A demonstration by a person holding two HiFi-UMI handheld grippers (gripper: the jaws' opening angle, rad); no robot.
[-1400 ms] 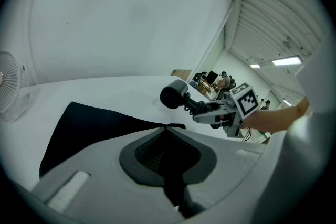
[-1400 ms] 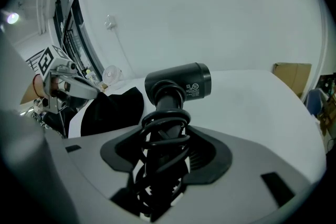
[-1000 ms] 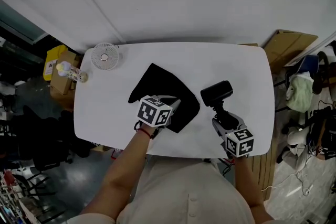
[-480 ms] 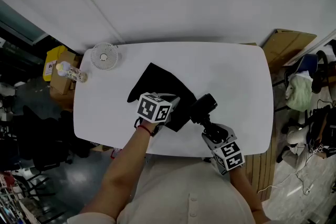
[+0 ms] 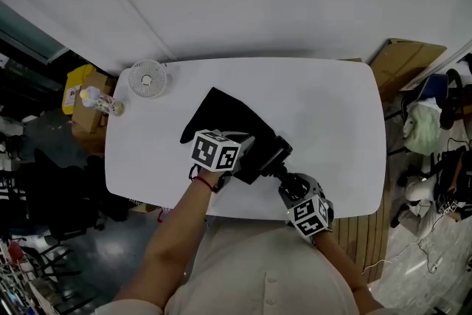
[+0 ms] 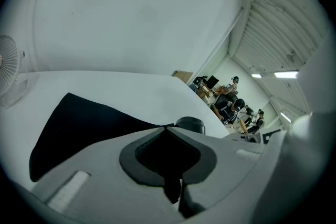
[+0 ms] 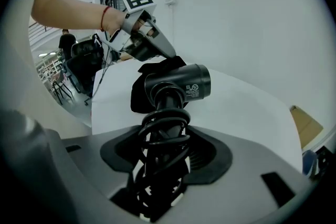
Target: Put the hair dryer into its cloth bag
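A black cloth bag [image 5: 225, 122] lies flat on the white table [image 5: 332, 114]. My left gripper [image 5: 245, 150] is shut on the bag's near edge and lifts it a little; in the left gripper view black cloth [image 6: 89, 123] fills the gap between its jaws [image 6: 169, 165]. My right gripper [image 5: 286, 184] is shut on the black hair dryer [image 5: 270, 156] by its handle, which has the cord wound round it [image 7: 161, 147]. The dryer's barrel [image 7: 178, 84] points at the bag's lifted edge [image 7: 152, 72], right beside the left gripper [image 7: 149, 47]. Its barrel end also shows in the left gripper view [image 6: 190, 124].
A small white fan [image 5: 147, 79] stands at the table's far left corner, with a small pale figure [image 5: 99, 101] at the left edge. Cardboard [image 5: 407, 63] leans beyond the right end. Both grippers work close to the table's front edge.
My right gripper has carried the hair dryer leftward and lower, rolling as it went, from clear of the bag to right against its lifted edge. The left gripper has held still.
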